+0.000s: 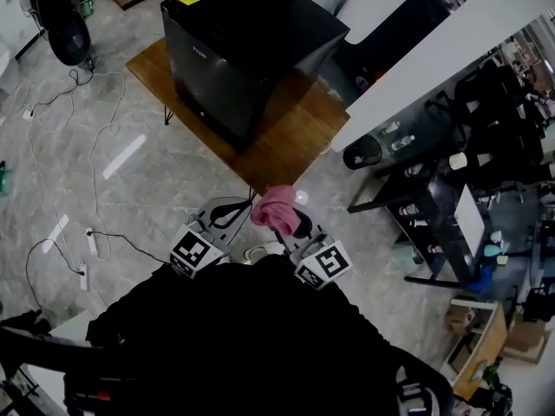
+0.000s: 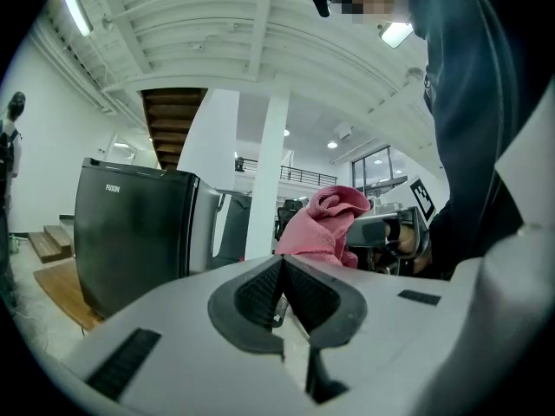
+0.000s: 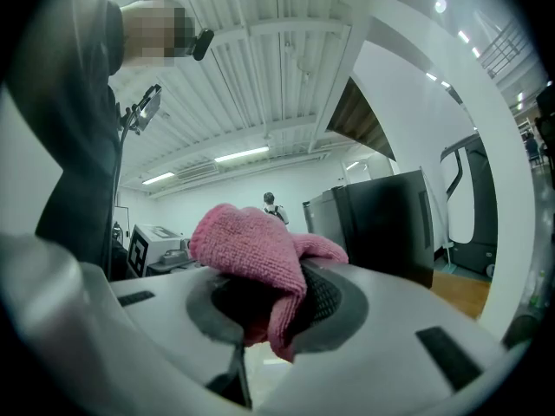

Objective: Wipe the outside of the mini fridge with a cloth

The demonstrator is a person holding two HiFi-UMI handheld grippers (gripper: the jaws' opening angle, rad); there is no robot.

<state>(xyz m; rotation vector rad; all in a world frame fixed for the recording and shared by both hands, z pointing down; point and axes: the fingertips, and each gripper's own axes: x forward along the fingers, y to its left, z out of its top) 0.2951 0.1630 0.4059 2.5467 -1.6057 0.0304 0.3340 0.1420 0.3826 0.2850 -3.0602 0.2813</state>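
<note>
A black mini fridge [image 1: 247,46] stands on a low wooden platform [image 1: 295,137] ahead of me; it also shows in the left gripper view [image 2: 130,232] and the right gripper view [image 3: 390,224]. My right gripper [image 1: 286,222] is shut on a pink cloth [image 1: 276,206], which bunches over its jaws [image 3: 260,258]. Beside it my left gripper [image 1: 227,219] is shut with nothing between its dark pads [image 2: 260,293]. Both grippers are held close to my body, well short of the fridge. From the left gripper view the pink cloth [image 2: 325,224] sits just to the right.
White cables [image 1: 95,146] and power strips trail over the grey floor at left. A white beam [image 1: 434,59] runs diagonally at right, with a dark rack of bottles [image 1: 434,189] beyond it. A scooter [image 1: 61,16] stands far left. A person stands in the distance [image 3: 270,204].
</note>
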